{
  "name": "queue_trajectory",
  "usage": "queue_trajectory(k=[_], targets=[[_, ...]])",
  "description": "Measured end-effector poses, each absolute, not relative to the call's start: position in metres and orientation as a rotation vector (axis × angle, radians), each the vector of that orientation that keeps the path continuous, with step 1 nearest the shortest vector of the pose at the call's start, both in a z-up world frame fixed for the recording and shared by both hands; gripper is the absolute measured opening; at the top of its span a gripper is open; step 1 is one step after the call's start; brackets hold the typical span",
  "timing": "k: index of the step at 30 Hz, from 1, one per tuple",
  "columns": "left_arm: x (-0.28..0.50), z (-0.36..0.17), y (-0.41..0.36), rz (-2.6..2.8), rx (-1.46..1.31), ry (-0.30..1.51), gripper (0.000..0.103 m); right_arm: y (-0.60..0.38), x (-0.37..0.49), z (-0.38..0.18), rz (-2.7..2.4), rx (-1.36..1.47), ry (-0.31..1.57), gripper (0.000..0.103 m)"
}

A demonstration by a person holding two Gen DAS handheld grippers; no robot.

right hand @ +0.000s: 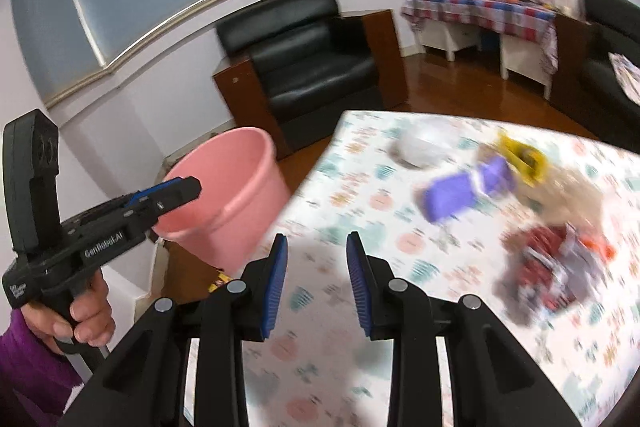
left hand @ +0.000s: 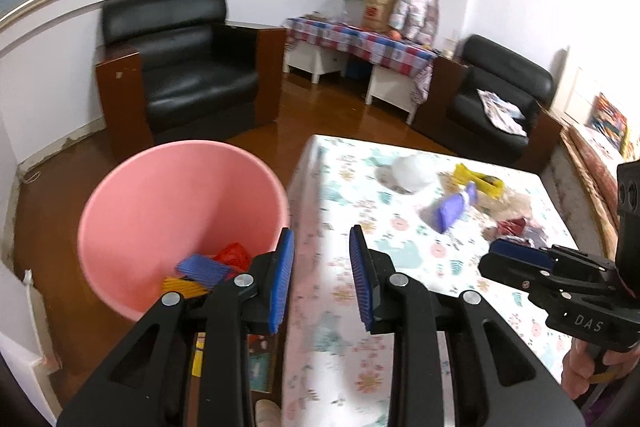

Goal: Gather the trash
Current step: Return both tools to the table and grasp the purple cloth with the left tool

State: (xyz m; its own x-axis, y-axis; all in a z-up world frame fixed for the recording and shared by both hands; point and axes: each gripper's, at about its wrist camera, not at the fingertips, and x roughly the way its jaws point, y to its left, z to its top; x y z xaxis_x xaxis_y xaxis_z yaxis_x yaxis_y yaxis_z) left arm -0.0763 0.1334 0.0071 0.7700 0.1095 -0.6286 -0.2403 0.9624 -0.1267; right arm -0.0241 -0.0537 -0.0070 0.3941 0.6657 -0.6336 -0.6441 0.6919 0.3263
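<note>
Nearest, both grippers are seen with fingers parted and nothing held between them: the left gripper (left hand: 322, 279) is poised over the table edge beside the pink bucket (left hand: 180, 211), the right gripper (right hand: 316, 281) over the patterned tablecloth (right hand: 320, 367). Beyond, the remaining trash is found ahead and to the right of the right gripper's fingers. The red crumpled wrapper (right hand: 548, 267) is judged closest to that hand, with the purple packet (right hand: 460, 193), lying slantwise, farther off.

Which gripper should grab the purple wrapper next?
Probably right. The right gripper has open, empty jaws over the table, near the purple wrapper; the left gripper straddles the pink bucket.
</note>
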Motion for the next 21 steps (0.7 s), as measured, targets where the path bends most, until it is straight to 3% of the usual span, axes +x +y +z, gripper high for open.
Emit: queue_trajectory(k=[13, 15, 21], targets=[[-0.015, -0.003, 0.078, 0.022, -0.135, 0.724, 0.029, -0.181, -0.011, -0.019, 0.522, 0.142, 0.784, 0.03], [-0.004, -0.008, 0.07, -0.007, -0.128, 0.749, 0.029, -0.191, -0.008, -0.023, 0.49, 0.153, 0.786, 0.036], [0.026, -0.025, 0.049, -0.066, -0.095, 0.802, 0.031, -0.199, -0.001, -0.036, 0.448, 0.174, 0.809, 0.04]])
